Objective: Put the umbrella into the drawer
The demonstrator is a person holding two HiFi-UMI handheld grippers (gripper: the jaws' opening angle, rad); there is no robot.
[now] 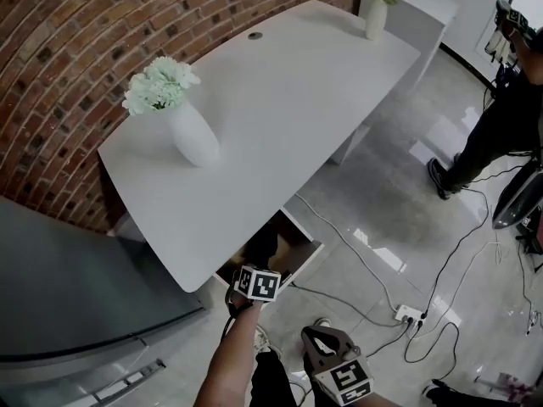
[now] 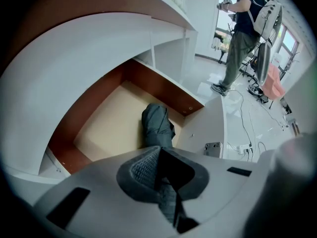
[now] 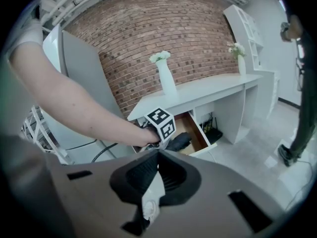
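The folded dark umbrella (image 2: 157, 125) lies inside the open drawer (image 2: 111, 128) under the white desk (image 1: 288, 100), its near end towards the drawer front. My left gripper (image 2: 159, 151) hangs just above the umbrella, pointing steeply down, jaws shut with nothing between them. In the head view the left gripper (image 1: 255, 280) shows its marker cube over the drawer (image 1: 307, 259). My right gripper (image 3: 157, 153) is held back and lower right of the drawer, tips together, empty. The right gripper view shows the umbrella (image 3: 179, 142) in the drawer (image 3: 200, 133), beside the left gripper's cube (image 3: 161, 124).
A white vase of flowers (image 1: 191, 134) stands on the desk near its left end, and another vase (image 1: 374, 11) at the far end. A grey cabinet (image 1: 68, 287) is at left. Cables and a power strip (image 1: 409, 315) lie on the floor. A person (image 1: 501, 125) stands at right.
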